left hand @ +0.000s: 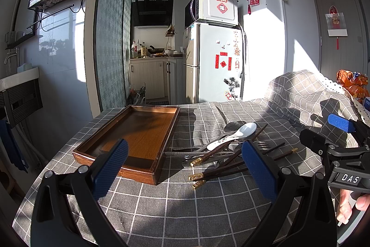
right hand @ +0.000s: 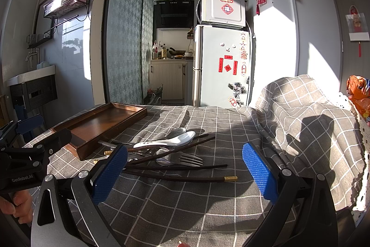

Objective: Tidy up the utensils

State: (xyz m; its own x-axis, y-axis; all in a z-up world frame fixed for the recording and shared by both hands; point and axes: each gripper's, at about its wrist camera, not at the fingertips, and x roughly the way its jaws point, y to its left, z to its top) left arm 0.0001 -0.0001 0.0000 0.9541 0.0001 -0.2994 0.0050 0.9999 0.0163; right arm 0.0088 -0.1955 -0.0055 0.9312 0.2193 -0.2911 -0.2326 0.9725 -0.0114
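A pile of utensils lies on the grey checked tablecloth: a white ceramic spoon [left hand: 240, 131] [right hand: 175, 140], a metal fork [right hand: 185, 159] [left hand: 261, 144], a metal spoon [left hand: 231, 126], and several dark chopsticks with gold ends [left hand: 222, 171] [right hand: 185, 177]. An empty wooden tray [left hand: 129, 131] [right hand: 97, 124] sits to their left. My left gripper [left hand: 185, 168] is open, hovering in front of the tray's near corner and the pile. My right gripper [right hand: 185, 171] is open, just in front of the pile; it also shows in the left wrist view [left hand: 323, 131].
The tablecloth [right hand: 185, 212] rises over a covered bulge [right hand: 300, 112] at the right. Orange snack bags [right hand: 358, 94] lie at the far right. A fridge [right hand: 222, 66] with a microwave on top stands beyond the table's far edge, and a sink [left hand: 18, 78] at the left.
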